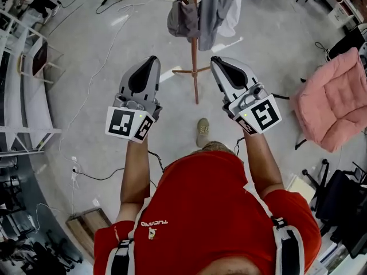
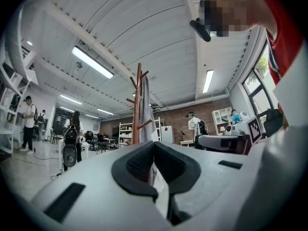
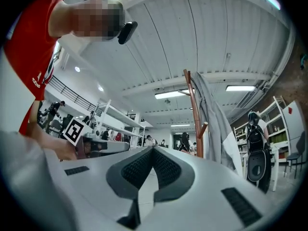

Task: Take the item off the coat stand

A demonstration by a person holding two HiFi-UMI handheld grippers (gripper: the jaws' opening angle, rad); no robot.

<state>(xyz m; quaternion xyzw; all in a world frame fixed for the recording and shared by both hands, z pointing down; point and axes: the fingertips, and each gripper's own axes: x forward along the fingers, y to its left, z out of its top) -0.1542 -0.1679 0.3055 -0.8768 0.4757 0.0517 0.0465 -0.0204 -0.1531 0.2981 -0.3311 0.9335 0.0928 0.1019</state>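
We hold both tools in front of us, and both are closed with nothing in them. The pads of the left gripper (image 1: 150, 63) meet at the tip, and the pads of the right gripper (image 1: 219, 63) do the same.

The stand (image 1: 195, 50) is ahead of us on the floor. It lies between the lines of the two grippers and is well apart from both, so we judge that neither tool can reach it from here.

Three things hang on it. A grey coat (image 1: 213, 10) is on the right side of the pole, with a white cloth (image 1: 235, 10) just beside it. A darker grey bundle (image 1: 182, 19) is on the left side. We cannot tell which of them the task means.

The coat hangs straight down along the pole, so its long axis is upright. In the head view it lies almost directly ahead of the right gripper, and this one is a little nearer to the pole than the left one. The bundle lies more on the side of the left gripper.

We think the next move needs us to step closer, lift the nearer tool up toward the hooks, and first open its jaws.
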